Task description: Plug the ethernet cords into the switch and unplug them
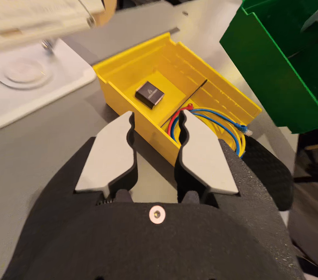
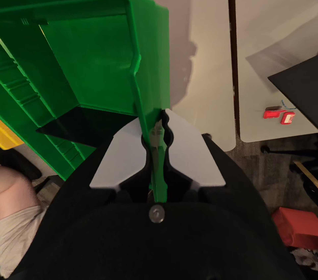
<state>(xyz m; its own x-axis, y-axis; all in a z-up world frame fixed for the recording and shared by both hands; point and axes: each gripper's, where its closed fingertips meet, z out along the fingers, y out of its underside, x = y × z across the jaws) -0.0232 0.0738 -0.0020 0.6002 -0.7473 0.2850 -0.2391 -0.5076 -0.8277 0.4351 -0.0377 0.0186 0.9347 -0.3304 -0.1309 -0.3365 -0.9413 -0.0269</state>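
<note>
A small black switch (image 1: 149, 94) lies in the far compartment of a yellow bin (image 1: 130, 51). Red (image 1: 172, 120), blue (image 1: 222, 116) and yellow (image 1: 242, 139) ethernet cords are coiled in its near compartment, none plugged in. My left gripper (image 1: 156, 113) is open and empty, just above the bin's near wall by the cords. My right gripper (image 2: 153, 116) is shut on the side wall of an empty green bin (image 2: 89, 58), holding it tilted. The green bin also shows to the right of the yellow bin in the left wrist view (image 1: 268, 68).
A white tray with a clear stand (image 1: 34, 82) sits left of the yellow bin on the grey table (image 1: 43, 142). Small red items (image 2: 278, 115) and a black board (image 2: 301, 85) lie on a white table. A red box (image 2: 299, 230) is on the floor. A person's sleeve (image 2: 13, 220) is at left. From my left tips it is roughly 20 cm to the small black switch (image 1: 149, 94); from my right, 40 cm.
</note>
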